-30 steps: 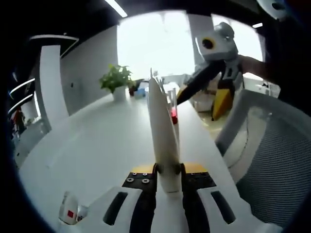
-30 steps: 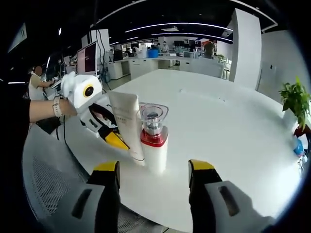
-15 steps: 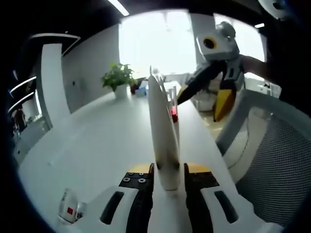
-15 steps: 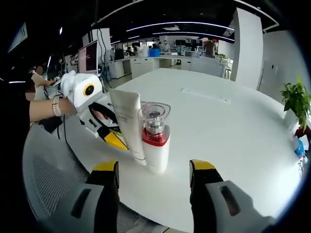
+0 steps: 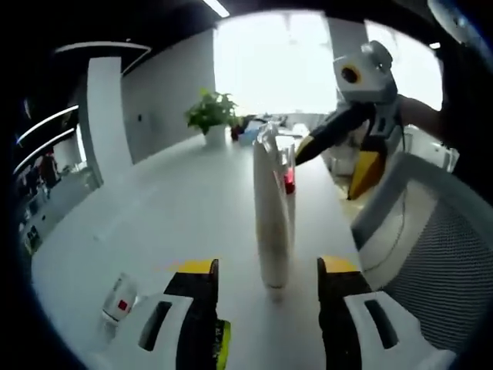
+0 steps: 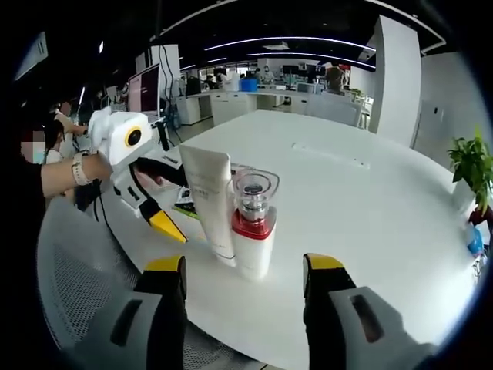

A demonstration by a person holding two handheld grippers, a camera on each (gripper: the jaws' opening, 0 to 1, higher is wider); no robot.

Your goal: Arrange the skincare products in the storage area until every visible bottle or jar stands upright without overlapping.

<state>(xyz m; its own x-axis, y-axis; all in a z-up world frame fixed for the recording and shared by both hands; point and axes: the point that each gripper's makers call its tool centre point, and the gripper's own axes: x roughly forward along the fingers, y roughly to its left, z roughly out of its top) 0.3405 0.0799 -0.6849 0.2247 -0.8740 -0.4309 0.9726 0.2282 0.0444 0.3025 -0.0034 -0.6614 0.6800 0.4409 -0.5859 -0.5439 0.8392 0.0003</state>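
The white tube [image 5: 271, 223] stands upright on the worktop [image 5: 154, 231] between the spread jaws of the left hand-held gripper [image 5: 266, 271], touching neither. Just beyond it a red-collared pump bottle [image 6: 253, 231] is seen, ahead of the spread right hand-held gripper [image 6: 245, 266]. Withdrawal is best made straight back, without brushing the tube. Its printing cannot be read.
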